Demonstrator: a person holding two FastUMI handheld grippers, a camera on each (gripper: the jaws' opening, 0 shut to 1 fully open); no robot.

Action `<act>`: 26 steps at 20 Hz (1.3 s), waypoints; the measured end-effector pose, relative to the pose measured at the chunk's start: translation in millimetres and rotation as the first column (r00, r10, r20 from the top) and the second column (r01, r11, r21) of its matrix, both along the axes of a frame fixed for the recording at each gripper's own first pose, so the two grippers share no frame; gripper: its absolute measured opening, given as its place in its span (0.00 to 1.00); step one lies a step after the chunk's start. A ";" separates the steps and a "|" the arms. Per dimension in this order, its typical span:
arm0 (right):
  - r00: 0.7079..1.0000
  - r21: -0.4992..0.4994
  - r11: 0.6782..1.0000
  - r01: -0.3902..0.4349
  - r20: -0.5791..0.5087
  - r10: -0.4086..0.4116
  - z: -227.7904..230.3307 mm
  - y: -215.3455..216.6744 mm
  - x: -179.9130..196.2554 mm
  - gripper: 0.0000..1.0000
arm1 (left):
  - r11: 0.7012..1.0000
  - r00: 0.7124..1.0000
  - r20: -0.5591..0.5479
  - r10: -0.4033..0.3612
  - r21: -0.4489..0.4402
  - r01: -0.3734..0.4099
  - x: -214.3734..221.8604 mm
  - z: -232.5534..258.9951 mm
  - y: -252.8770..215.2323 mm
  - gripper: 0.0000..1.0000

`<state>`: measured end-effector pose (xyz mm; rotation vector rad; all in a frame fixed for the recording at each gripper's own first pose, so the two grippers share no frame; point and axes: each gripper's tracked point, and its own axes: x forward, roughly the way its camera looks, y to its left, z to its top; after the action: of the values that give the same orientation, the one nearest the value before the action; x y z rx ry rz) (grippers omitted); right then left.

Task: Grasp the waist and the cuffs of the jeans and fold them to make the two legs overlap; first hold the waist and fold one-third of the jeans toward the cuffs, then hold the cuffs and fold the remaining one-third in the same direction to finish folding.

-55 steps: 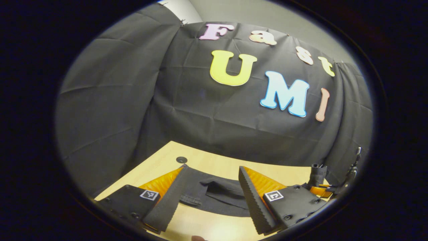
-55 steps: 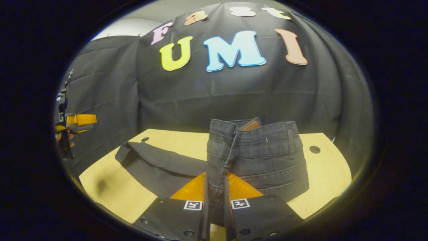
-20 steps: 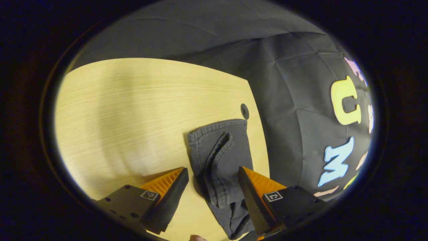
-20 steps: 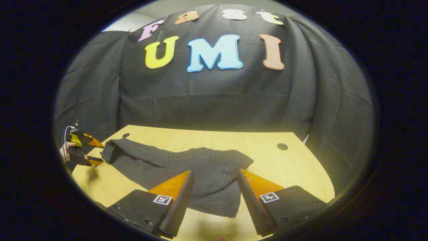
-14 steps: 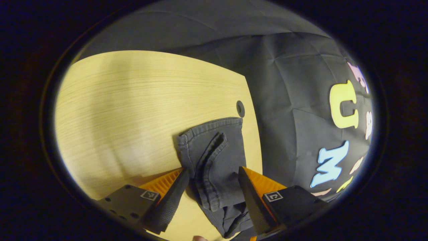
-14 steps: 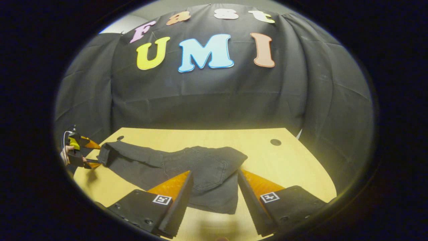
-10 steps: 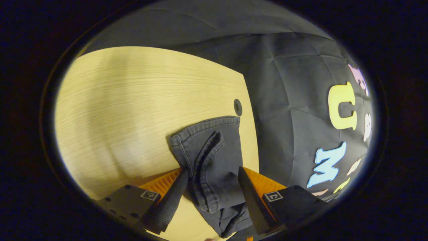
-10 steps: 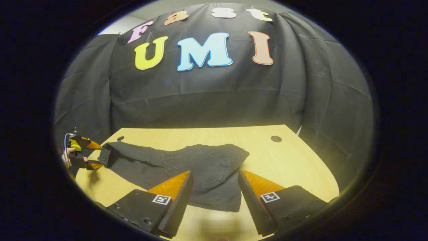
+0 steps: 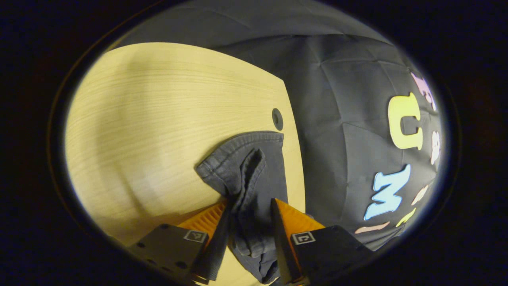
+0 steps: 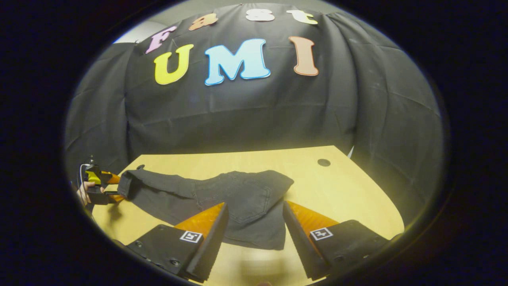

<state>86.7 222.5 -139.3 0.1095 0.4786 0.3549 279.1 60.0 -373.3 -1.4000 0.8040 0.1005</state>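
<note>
Black cloth backs a pale wooden table (image 10: 349, 198) on which dark jeans (image 10: 222, 198) lie spread. Seen from the left gripper view, the left gripper (image 9: 249, 230) has its two fingers drawn in on the bunched cuffs (image 9: 248, 174), one finger on each side of the cloth and both touching it; the cuff hems fan out just ahead of the tips, and a small round hole (image 9: 277, 118) in the table sits just beyond them, near the table's edge where the cloth wall begins. Bare wood stretches off to that gripper's left. In the right gripper view, the right gripper (image 10: 254, 234) hangs over the near edge of the table with its fingers wide apart and nothing between the pads; the folded waist end of the jeans lies directly ahead of and between the tips, apart from them. From there the legs run off toward its far left, where the left gripper (image 10: 109, 186) and the hand (image 10: 84, 192) holding it meet the cuffs (image 10: 127, 184). Another round hole (image 10: 324, 162) lies ahead to the right, well apart from the jeans.
</note>
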 end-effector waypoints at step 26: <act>0.997 0.123 0.992 0.011 0.074 -0.020 38.5 -74.0 35.6 0.83 | 0.978 0.806 0.554 -0.207 0.086 0.192 -34.2 288.7 -224.1 0.09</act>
<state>122.2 148.4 -100.8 0.2182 0.3812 0.3715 245.0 -164.0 -84.6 -1.2163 0.4433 -0.4521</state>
